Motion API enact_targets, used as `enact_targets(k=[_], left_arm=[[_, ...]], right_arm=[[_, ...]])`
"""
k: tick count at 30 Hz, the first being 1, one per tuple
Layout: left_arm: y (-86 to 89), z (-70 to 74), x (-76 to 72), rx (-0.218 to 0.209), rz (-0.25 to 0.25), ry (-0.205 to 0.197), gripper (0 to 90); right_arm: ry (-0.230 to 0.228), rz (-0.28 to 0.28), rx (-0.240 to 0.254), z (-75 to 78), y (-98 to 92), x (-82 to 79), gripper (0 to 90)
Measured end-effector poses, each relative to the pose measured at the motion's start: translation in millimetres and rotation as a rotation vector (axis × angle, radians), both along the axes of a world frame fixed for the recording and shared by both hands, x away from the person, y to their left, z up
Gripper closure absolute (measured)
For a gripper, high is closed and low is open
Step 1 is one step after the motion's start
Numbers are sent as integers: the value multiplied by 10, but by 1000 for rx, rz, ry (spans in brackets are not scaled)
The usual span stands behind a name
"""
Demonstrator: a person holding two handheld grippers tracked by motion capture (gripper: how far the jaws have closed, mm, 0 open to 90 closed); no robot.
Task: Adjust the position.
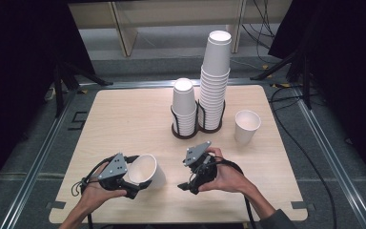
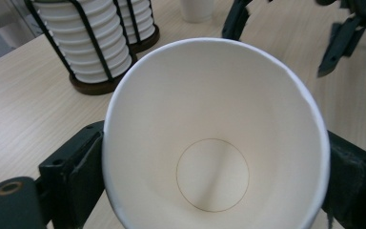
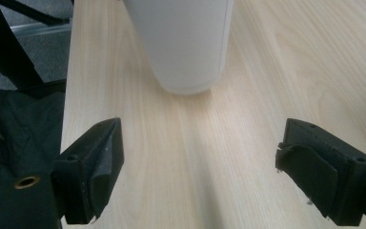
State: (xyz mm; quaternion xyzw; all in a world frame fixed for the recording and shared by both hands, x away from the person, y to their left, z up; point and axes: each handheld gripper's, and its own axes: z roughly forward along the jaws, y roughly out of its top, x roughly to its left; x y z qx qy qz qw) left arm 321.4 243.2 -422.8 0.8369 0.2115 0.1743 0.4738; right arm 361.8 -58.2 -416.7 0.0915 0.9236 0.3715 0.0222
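We hold a white paper cup (image 1: 145, 171) tipped on its side in the left gripper (image 1: 132, 183), its jaws clamped against the cup's opposite walls, near the front edge of the table (image 1: 124, 119) and left of centre. Our right gripper (image 1: 190, 183) sits just beside it, jaws spread wide with nothing between them, pointing at the cup's base.
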Motion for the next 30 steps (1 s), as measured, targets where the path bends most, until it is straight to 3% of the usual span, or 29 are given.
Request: enact_targets(k=[8,11,14,16,18,19,21,27,30], left_arm=[[35,32,118,68,54,11,102],[39,32,167,94,60,19,103],[43,32,225,115,66,20,102],[41,31,265,105,83,29,102],[53,43,309,117,103,27,102],[68,55,334,142,99,23,102],[63,51,364,139,114,33,102],[78,35,458,194,155,37,100],[77,24,507,197,163,39,100]], right_arm=[[-5,-20,0,-43,-151,-51,158],[17,-22,-1,-62,-166,-60,158],[8,-19,-4,-71,-173,-57,158],[7,-22,-4,-70,-176,-58,158],[7,-22,-2,-72,-177,-57,158],[18,-21,1,-75,-176,-58,158],[23,-23,1,-74,-180,-59,158],[13,-27,4,-84,-194,-49,158],[15,-25,2,-92,-197,-45,158]])
